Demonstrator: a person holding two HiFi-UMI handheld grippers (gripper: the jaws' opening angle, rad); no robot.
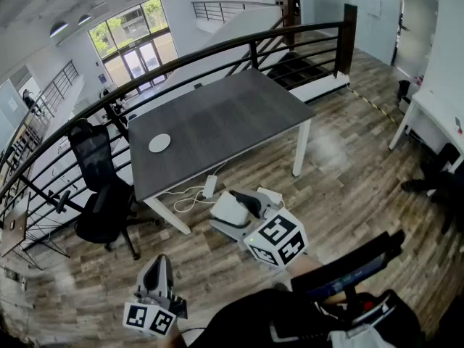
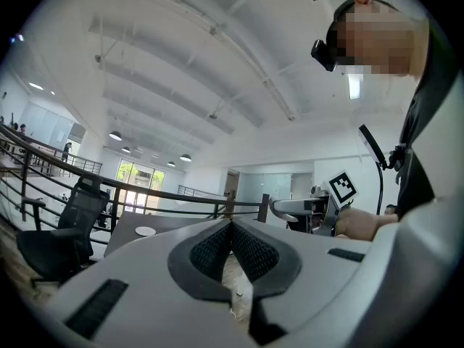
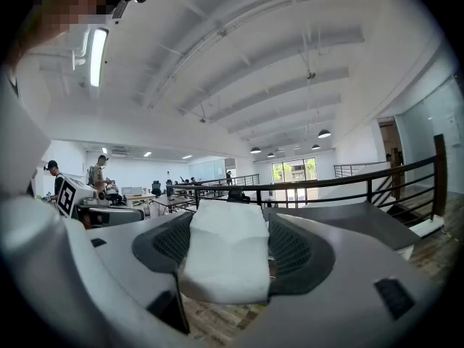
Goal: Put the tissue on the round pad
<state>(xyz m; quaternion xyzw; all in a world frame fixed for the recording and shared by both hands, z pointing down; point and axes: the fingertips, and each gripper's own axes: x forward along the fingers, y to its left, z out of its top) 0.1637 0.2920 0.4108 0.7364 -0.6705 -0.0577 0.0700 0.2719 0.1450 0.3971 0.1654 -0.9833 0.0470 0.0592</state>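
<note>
A white folded tissue (image 3: 226, 256) sits pressed between the dark pads of my right gripper (image 3: 228, 230), whose jaws stand wide around it. In the head view that right gripper (image 1: 235, 207) hangs over the wooden floor, just in front of the dark grey table (image 1: 225, 118), with the tissue (image 1: 226, 210) in it. The white round pad (image 1: 159, 143) lies near the table's left end, and the left gripper view shows the round pad (image 2: 145, 231) far off. My left gripper (image 1: 157, 270) is low at the bottom left, away from the table. The left gripper (image 2: 232, 239) is shut with nothing in it.
A black office chair (image 1: 101, 187) stands at the table's left end. A white adapter with cables (image 1: 209, 187) lies on the floor under the table's front edge. A dark railing (image 1: 217, 49) runs behind the table. A white desk (image 1: 435, 111) is at the far right.
</note>
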